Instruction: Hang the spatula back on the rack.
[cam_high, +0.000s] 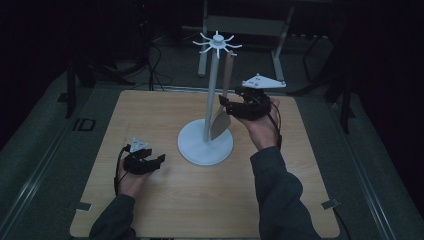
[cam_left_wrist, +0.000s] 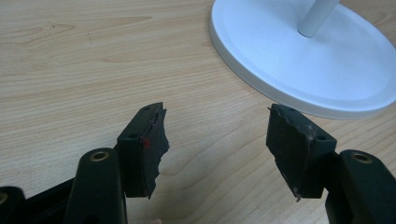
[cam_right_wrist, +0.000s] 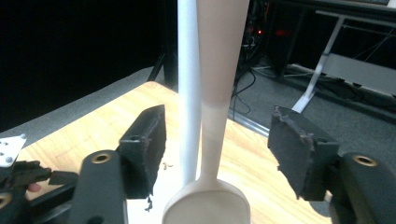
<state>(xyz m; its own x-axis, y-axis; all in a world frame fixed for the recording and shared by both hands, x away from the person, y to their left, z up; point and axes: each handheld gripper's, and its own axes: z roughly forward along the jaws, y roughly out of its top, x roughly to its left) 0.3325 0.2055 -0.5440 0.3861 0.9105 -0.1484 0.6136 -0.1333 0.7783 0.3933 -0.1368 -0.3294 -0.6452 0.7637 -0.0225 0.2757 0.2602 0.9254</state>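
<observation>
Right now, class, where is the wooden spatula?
In the high view the wooden spatula hangs from the white stand's hooked top, beside its pole, blade down over the base, between the right hand-held gripper's open jaws.

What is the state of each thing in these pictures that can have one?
Pale wooden spatula: hanging from the rack, blade down, released.
White hook rack on round base: upright on the table.
Right gripper: open, jaws around the spatula's handle without pressing.
Left gripper: open, empty, low over the wooden table.

1. White hook stand: one, table centre.
2. Wooden spatula: one, hanging at the stand's 3 o'clock.
3. Grippers: two, left gripper and right gripper.
4. Wooden table: one.
</observation>
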